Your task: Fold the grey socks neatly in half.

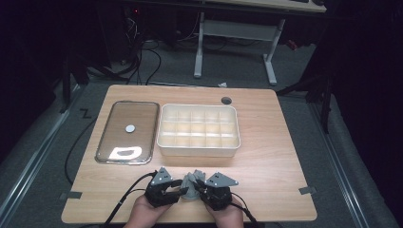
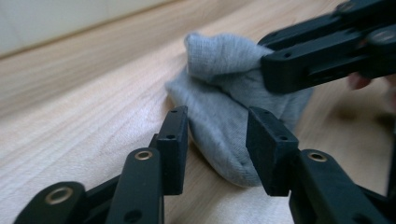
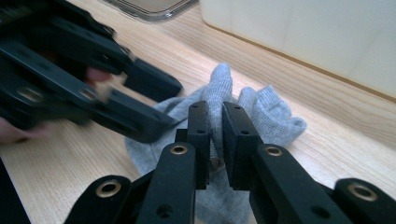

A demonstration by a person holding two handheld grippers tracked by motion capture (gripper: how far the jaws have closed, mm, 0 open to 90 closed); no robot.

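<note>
sock: grey sock [image 1: 192, 184], bunched, lower centre of high view, on the table [image 1: 266, 156] near its front edge, between the two grippers. In left gripper view it's mid-frame [image 2: 219, 135]; in right gripper view, centre to lower centre [image 3: 261, 112].
R gripper: right gripper [image 3: 214, 140] clamped on a fold of the sock; jaws nearly together w/ fabric pinched between. In high view at lower centre-right [image 1: 203, 187]; in left gripper view it enters from upper right [image 2: 275, 70].
L gripper: left gripper [image 2: 217, 149] jaws apart, standing either side of the sock's lower end; pads not pressing, so no grip. In high view at lower centre-left [image 1: 177, 192].
risk 1: R pinch looks thin, one ridge of knit only. A pull or lift could slip the fabric out & drop the sock.
risk 2: if L shuts where it is, it may catch just the edge, or 2 layers at once, so the sock stays balled up.
risk 3: grippers very close; jaws could knock each other over the sock.
risk 4: sock near front edge; a drag toward the person might take it off the table.
pose: both hands come in from bottom of high view, forearms low, grippers angled inward toward each other, about level w/ the tabletop.
box & lid: white divided box [image 1: 198, 150] upper centre, clear lid [image 1: 127, 159] to its left, both well apart from the sock.
</note>
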